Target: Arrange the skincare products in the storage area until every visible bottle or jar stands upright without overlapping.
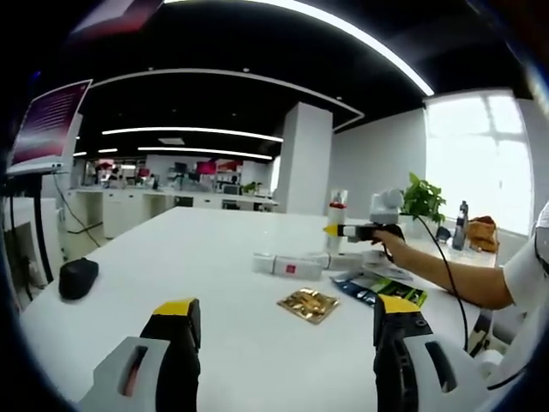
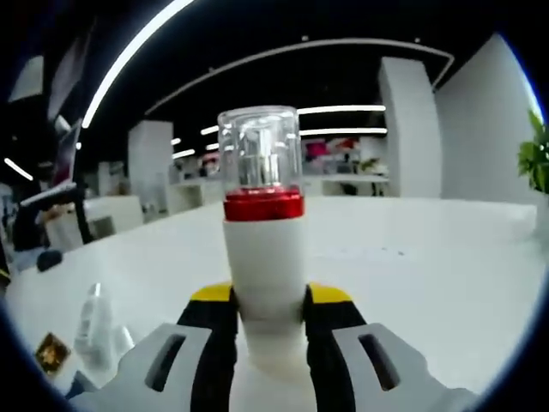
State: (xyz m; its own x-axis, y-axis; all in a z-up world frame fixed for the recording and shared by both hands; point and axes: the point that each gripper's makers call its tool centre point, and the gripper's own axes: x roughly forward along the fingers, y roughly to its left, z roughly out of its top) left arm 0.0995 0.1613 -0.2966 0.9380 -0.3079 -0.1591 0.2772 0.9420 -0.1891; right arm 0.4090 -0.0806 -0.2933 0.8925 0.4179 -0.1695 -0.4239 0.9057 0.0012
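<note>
The white table point(image 1: 206, 249) is wide open ahead, and most of the work is left, I'd say: two white tubes point(image 1: 287, 264) lie flat mid-table beside a gold sachet point(image 1: 307, 304). My right gripper point(image 2: 268, 313) pinches the white pump bottle point(image 2: 264, 257), upright, clear cap on top. My left gripper point(image 1: 279, 322) hangs with jaws spread, holding nothing.
</note>
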